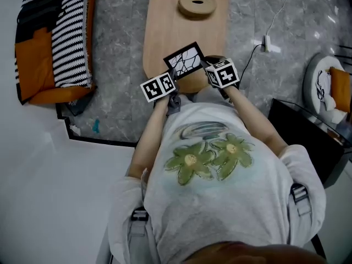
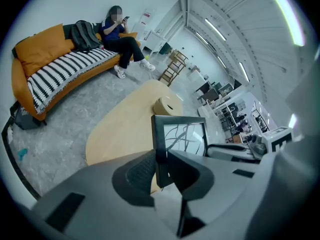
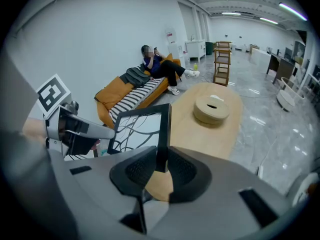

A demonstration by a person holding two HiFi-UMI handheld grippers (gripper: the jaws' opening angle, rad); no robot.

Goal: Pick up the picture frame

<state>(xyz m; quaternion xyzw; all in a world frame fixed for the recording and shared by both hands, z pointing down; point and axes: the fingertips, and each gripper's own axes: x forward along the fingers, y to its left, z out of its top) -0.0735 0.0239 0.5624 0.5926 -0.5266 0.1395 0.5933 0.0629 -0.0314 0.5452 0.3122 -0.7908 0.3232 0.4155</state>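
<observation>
**benchtop_dan:** Where's the picture frame (image 1: pixel 185 59) sitting right now? Trying to work out who's carrying it.

**mira_k:** Both grippers are. The left gripper (image 2: pixel 161 166) is clamping down on the frame's left-hand bar near the bottom corner, and its pads are pressing on the black moulding with no gap showing. The right gripper (image 3: pixel 161 165) is doing the same on the opposite bar. So the frame is hanging upright between the two, glass facing back toward the person, over the near end of the wooden coffee table (image 1: pixel 165 26).

**benchtop_dan:** Why two grippers for something that light?

**mira_k:** My guess is that a thin bar pinched at one spot is going to want to swing around the pads. By gripping both sides low down, they're stopping it twisting and keeping the jaws off the glass. Both grippers are angling steeply downward too, which is keeping the frame standing up, not flopping flat.

**benchtop_dan:** Is it off the table yet?

**mira_k:** Looks like it to me — in both gripper views I'm seeing tabletop under the bottom edge, not touching it. The round wooden box (image 1: pixel 197 5) further up the table is sitting well clear, so nothing's crowding the frame. Main risk I'm seeing is the two hands drifting apart or together and racking the frame.
</observation>
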